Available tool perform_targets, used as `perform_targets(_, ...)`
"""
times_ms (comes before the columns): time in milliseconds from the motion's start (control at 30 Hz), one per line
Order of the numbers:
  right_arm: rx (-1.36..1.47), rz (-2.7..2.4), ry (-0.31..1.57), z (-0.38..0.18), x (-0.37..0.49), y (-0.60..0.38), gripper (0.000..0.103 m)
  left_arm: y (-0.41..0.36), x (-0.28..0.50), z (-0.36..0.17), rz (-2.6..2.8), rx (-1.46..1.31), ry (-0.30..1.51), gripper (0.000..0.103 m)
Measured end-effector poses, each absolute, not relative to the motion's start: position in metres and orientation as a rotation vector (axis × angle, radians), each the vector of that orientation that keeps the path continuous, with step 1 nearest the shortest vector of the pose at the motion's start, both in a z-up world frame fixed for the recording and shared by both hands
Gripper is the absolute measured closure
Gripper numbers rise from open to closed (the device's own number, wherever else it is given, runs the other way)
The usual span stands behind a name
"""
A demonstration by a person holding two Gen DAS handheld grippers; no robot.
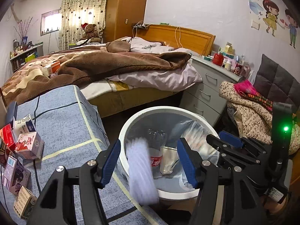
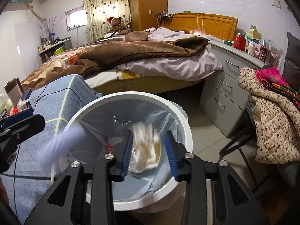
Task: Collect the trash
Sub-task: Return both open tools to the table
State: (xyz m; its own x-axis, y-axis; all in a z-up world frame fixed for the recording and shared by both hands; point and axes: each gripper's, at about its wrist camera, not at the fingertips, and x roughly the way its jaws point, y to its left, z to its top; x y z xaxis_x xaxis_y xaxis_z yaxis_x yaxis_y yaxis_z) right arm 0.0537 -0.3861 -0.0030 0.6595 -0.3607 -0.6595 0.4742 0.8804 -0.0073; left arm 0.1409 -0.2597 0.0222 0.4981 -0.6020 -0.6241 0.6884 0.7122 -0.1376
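So both your claws are spread over the white trash bin (image 2: 184,123): left claw (image 1: 148,161) has let go of a blurry pale wrapper (image 1: 142,170) falling near the rim, right claw (image 2: 148,153) has a crumpled yellowish wrapper (image 2: 146,150) loose between its pads. Risk I'd guess is the pale one clipping the rim and landing on the blue-covered tabletop (image 1: 63,116), where milk cartons (image 1: 28,144) wait

Unmade bed (image 1: 116,65) ahead of me — brown blanket (image 2: 131,54), teddy bear (image 1: 91,31) behind; grey drawer unit (image 2: 223,86) right, cluttered top.
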Motion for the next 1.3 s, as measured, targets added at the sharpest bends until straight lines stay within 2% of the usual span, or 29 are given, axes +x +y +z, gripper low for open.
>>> perform_targets(33, 0.173, -0.475, 0.707, -0.003, 0.054, -0.386, 0.057, -0.260, 0.141, 0.023, -0.780, 0.137, 0.698, 0.039)
perform_targets(300, 0.160, -0.449, 0.689, 0.004, 0.054, -0.375, 0.053, -0.240, 0.140, 0.028, -0.750, 0.115, 0.685, 0.038)
perform_targets(433, 0.148, -0.428, 0.668, 0.010, 0.053, -0.366, 0.048, -0.225, 0.138, 0.031, -0.729, 0.099, 0.677, 0.038)
perform_targets(1167, 0.059, -0.251, 0.609, 0.026, 0.073, -0.286, 0.046, -0.104, 0.137, 0.033, -0.488, 0.018, 0.640, 0.037)
perform_targets(1300, 0.037, -0.204, 0.593, 0.030, 0.078, -0.265, 0.038, -0.076, 0.142, 0.031, -0.432, 0.006, 0.638, 0.037)
